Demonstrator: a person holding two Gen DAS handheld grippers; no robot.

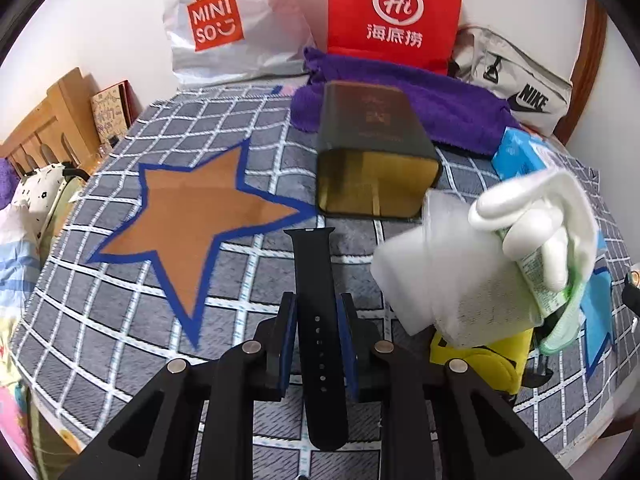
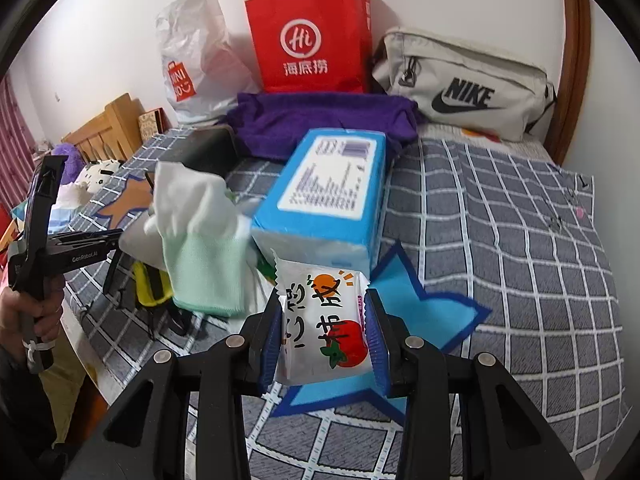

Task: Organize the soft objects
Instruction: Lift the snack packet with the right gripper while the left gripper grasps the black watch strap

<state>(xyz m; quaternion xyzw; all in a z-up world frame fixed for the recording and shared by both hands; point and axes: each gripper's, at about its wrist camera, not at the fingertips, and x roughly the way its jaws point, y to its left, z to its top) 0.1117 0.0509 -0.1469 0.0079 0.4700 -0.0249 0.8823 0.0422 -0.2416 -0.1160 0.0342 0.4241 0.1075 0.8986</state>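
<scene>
My left gripper point(image 1: 317, 312) is shut on a black watch strap point(image 1: 316, 280), held above the checked blanket near the brown star mat point(image 1: 192, 216). My right gripper point(image 2: 325, 320) is shut on a white snack packet point(image 2: 324, 328) printed with an orange and a tomato, above the blue star mat point(image 2: 416, 312). A white and mint sock point(image 2: 200, 248) lies in a pile left of the packet, also in the left wrist view point(image 1: 540, 216). A blue tissue pack point(image 2: 324, 188) sits just beyond the packet. The left gripper body shows at the left of the right wrist view point(image 2: 44, 216).
A dark tin box point(image 1: 372, 152) stands past the brown star. A purple towel point(image 2: 320, 120), a red paper bag point(image 2: 312, 36), a white Miniso bag point(image 1: 224, 20) and a grey Nike pouch point(image 2: 464, 88) line the wall. A yellow object point(image 1: 480, 356) lies under the pile.
</scene>
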